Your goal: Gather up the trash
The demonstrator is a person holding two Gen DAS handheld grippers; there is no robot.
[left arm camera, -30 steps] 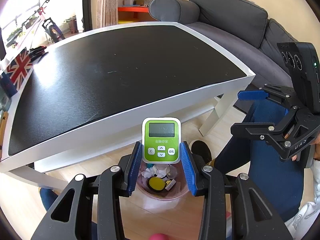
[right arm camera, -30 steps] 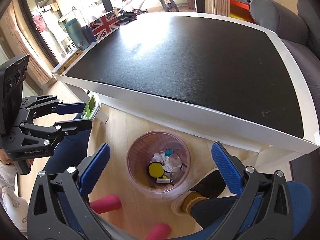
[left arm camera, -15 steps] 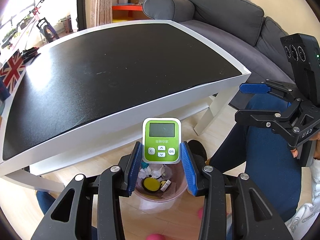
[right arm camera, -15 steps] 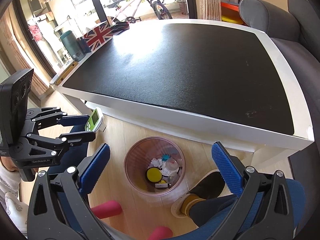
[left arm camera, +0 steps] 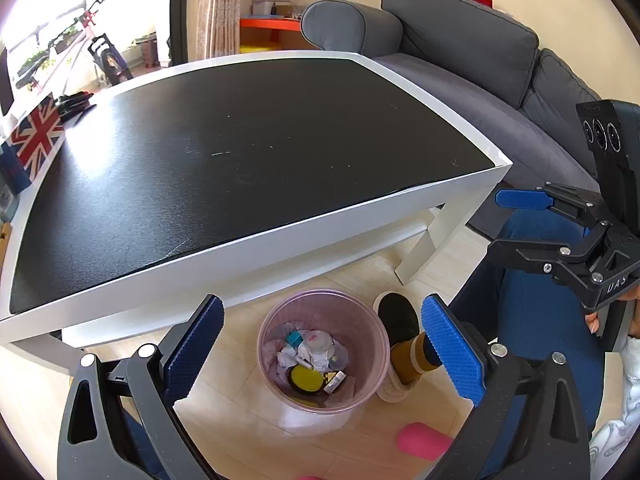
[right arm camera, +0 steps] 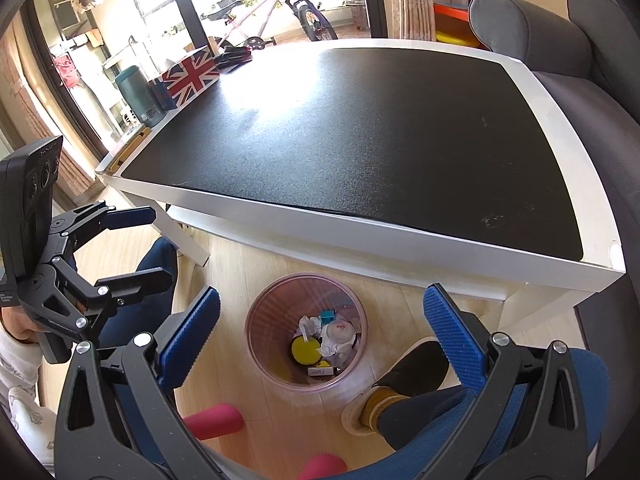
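A pink translucent trash bin [left arm camera: 372,344] stands on the wooden floor by the table's front edge; it also shows in the right wrist view [right arm camera: 260,344]. It holds crumpled paper, a yellow round lid [left arm camera: 306,378] and other small scraps. My left gripper [left arm camera: 322,350] is open and empty, hovering above the bin. My right gripper [right arm camera: 320,334] is open and empty, also above the bin. The green device is not visible in either view.
A white table with a black top [left arm camera: 240,152] stands behind the bin. A Union Jack box [right arm camera: 190,74] and a teal canister [right arm camera: 138,94] sit at its far left. A grey sofa [left arm camera: 460,52] lies to the right. The person's legs and shoe [left arm camera: 396,316] are beside the bin.
My left gripper opened and the green device it held is gone from view. The right gripper stayed open above the bin.
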